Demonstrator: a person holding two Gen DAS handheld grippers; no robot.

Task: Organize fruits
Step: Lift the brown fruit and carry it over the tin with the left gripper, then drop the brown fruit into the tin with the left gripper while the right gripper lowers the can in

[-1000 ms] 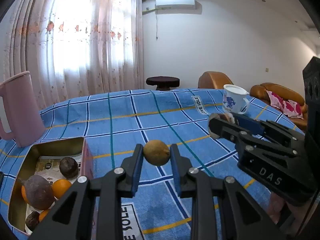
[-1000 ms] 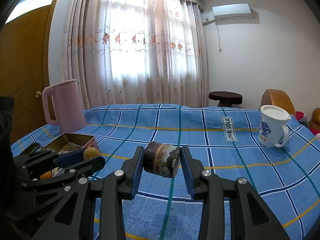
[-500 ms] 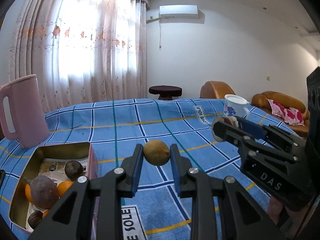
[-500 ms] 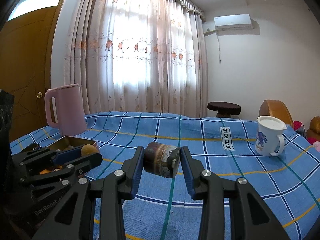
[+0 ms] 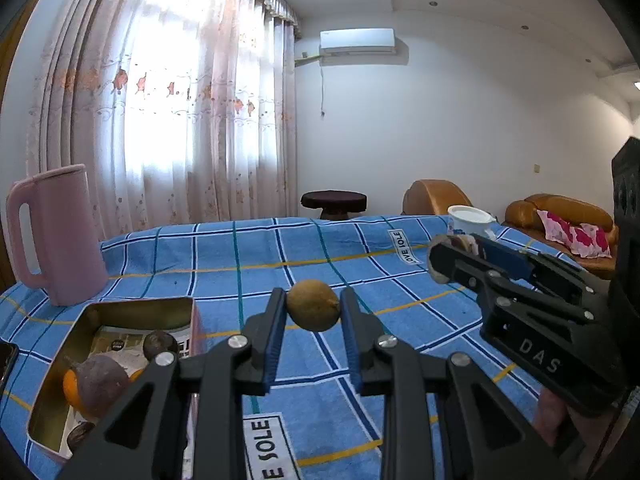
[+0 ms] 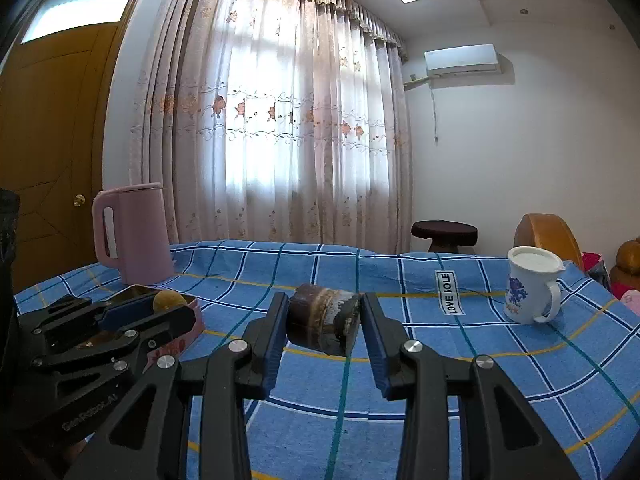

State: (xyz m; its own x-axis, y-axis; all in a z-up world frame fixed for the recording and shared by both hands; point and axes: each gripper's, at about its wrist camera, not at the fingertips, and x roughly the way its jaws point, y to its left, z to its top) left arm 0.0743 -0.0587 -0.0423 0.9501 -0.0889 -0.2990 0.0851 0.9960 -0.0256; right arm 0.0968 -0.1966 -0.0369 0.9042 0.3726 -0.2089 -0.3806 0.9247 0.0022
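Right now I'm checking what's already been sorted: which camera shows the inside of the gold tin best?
The left wrist view: it looks down into the gold tin, showing dark fruits and an orange on printed paper. In the right wrist view the tin is mostly hidden behind the left tongs; only its far rim shows.

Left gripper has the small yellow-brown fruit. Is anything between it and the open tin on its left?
Nothing visible blocks it. The left gripper holds the yellow-brown fruit above the blue checked cloth, and only bare cloth lies between it and the tin. The tin is open-topped, with fruit in its near end. The pink jug stands behind it.
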